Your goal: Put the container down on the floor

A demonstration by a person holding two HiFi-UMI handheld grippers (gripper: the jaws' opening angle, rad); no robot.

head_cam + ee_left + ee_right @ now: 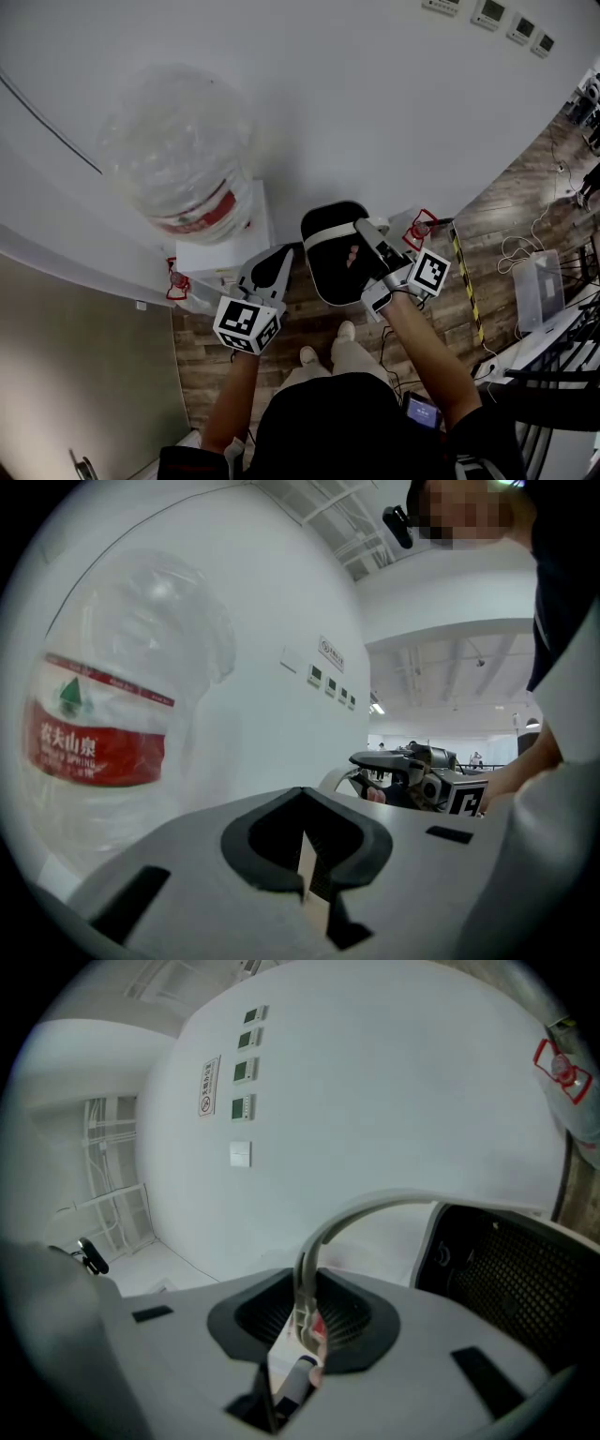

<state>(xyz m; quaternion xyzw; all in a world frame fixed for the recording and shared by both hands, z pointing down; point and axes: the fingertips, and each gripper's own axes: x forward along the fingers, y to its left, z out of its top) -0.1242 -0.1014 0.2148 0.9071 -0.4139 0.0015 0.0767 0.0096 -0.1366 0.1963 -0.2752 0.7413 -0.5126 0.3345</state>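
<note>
A black container (330, 255) with a white rim hangs above the wooden floor (487, 220), in front of the person's feet. My right gripper (367, 234) is shut on its pale curved handle (375, 1208). In the right gripper view the handle runs between the closed jaws (305, 1321) and arches over to the container's black mesh wall (511, 1274). My left gripper (270, 267) is just left of the container, apart from it, and its jaws (305, 855) are shut with nothing between them. The left gripper view shows the container and right gripper (412, 780) to the right.
A big clear water bottle (178, 159) with a red label stands upside down on a white dispenser (225, 246) by the curved white wall. A yellow-black strip (464, 272) lies on the floor; a translucent box (539, 286) and cables are at the right.
</note>
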